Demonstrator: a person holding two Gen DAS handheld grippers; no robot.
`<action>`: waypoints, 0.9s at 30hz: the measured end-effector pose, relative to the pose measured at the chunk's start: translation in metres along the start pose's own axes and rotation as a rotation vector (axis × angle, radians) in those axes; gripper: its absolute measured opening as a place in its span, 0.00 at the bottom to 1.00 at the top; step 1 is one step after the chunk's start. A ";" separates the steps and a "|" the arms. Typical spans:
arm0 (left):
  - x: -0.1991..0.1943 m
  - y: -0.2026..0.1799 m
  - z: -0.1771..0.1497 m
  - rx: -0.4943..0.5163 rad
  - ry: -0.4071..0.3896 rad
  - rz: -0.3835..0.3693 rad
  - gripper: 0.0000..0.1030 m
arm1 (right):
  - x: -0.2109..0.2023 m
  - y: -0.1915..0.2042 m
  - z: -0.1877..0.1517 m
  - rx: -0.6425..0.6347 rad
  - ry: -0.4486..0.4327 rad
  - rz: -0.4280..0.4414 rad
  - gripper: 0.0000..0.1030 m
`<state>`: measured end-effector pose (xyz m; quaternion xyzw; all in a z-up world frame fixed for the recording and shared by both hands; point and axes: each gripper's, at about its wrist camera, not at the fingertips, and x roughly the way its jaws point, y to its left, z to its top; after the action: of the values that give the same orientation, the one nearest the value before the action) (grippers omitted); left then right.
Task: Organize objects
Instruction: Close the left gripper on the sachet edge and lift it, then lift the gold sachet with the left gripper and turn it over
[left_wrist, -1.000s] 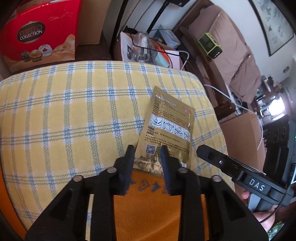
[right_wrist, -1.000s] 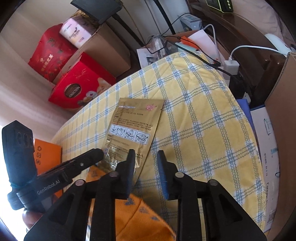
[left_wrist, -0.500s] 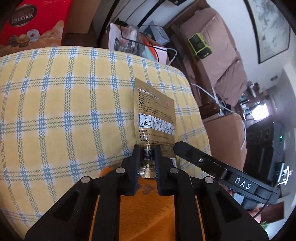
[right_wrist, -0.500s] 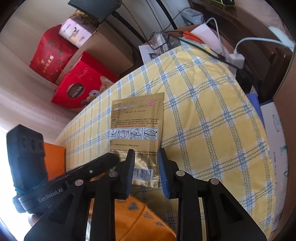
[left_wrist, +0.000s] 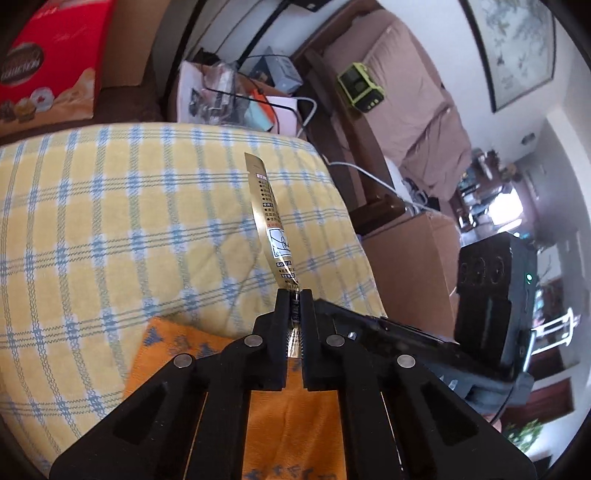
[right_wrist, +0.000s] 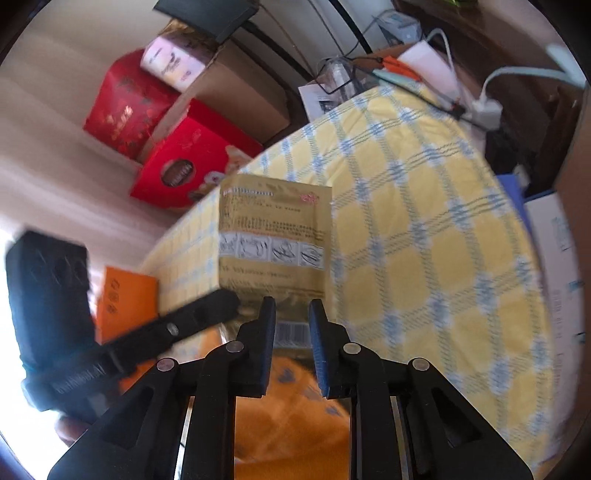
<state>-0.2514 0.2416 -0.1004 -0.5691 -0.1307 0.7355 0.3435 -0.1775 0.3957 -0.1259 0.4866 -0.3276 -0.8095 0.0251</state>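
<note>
A gold foil packet (left_wrist: 270, 218) with printed text and pictograms is held on edge above the yellow checked cushion (left_wrist: 110, 229). My left gripper (left_wrist: 294, 295) is shut on the packet's lower end. In the right wrist view the packet (right_wrist: 273, 243) faces me, lifted off the cushion (right_wrist: 424, 240). My right gripper (right_wrist: 291, 314) is open, its fingers either side of the packet's barcode edge, and the frame does not show whether they touch it. The left gripper (right_wrist: 221, 310) reaches in from the left.
An orange cloth (left_wrist: 207, 373) lies on the cushion's near edge below both grippers. Red gift boxes (right_wrist: 184, 166) and cardboard boxes stand behind the cushion. Cables, papers and a charger (right_wrist: 484, 107) clutter the far right. A cardboard box (left_wrist: 413, 266) stands to the right.
My left gripper closed on the packet's lower end, lifted it off the cushion and turned it on edge. My right gripper moved in around the barcode edge.
</note>
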 end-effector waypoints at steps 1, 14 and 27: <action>0.002 -0.008 0.000 0.019 0.001 0.007 0.04 | -0.003 0.000 -0.002 -0.018 0.006 -0.017 0.19; 0.038 -0.081 -0.007 0.118 0.036 0.032 0.05 | -0.066 -0.038 -0.025 -0.071 -0.098 -0.218 0.53; 0.028 -0.089 -0.005 0.109 0.030 0.064 0.04 | -0.058 0.001 -0.039 -0.299 -0.133 -0.239 0.52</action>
<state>-0.2185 0.3235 -0.0707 -0.5646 -0.0668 0.7435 0.3521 -0.1165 0.3959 -0.0927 0.4584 -0.1445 -0.8767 -0.0207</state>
